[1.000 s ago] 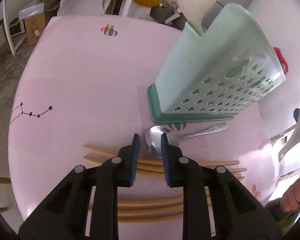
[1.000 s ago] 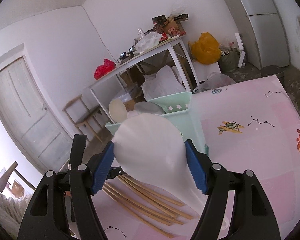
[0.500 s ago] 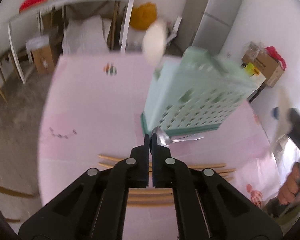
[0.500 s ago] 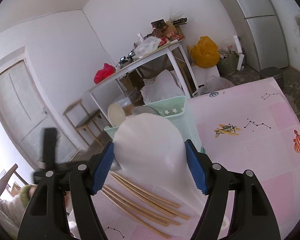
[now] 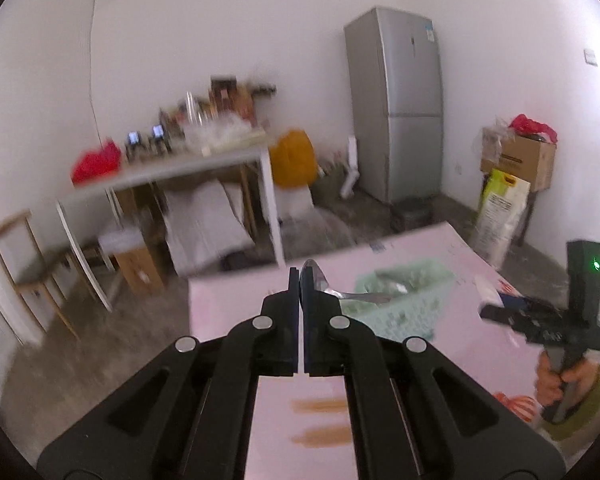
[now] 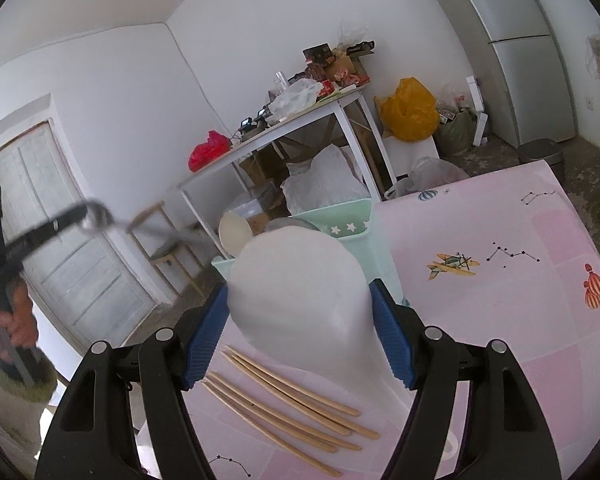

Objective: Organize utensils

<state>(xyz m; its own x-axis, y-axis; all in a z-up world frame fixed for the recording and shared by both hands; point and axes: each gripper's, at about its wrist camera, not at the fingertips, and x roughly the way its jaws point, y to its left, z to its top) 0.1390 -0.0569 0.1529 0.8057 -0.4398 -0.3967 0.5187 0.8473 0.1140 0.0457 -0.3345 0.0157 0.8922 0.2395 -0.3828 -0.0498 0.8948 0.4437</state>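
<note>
Left claw [image 5: 301, 280] is clamped shut on the bowl of the metal spoon [image 5: 320, 278], held in the air with its handle sticking out sideways over the mint caddy [image 5: 400, 308]; it looks light, stiff and slick, and we judge an edge pinch on the bowl lets it swivel, so the neck would be the safer hold. Right claw [image 6: 298, 334] grips the white spoon [image 6: 300, 296] across its wide bowl, likely light, rigid plastic or ceramic. The caddy already holds a pale spoon [image 6: 235, 229] and something grey, while the chopsticks [image 6: 284, 404] lie loose on the bench [image 6: 500, 320].
</note>
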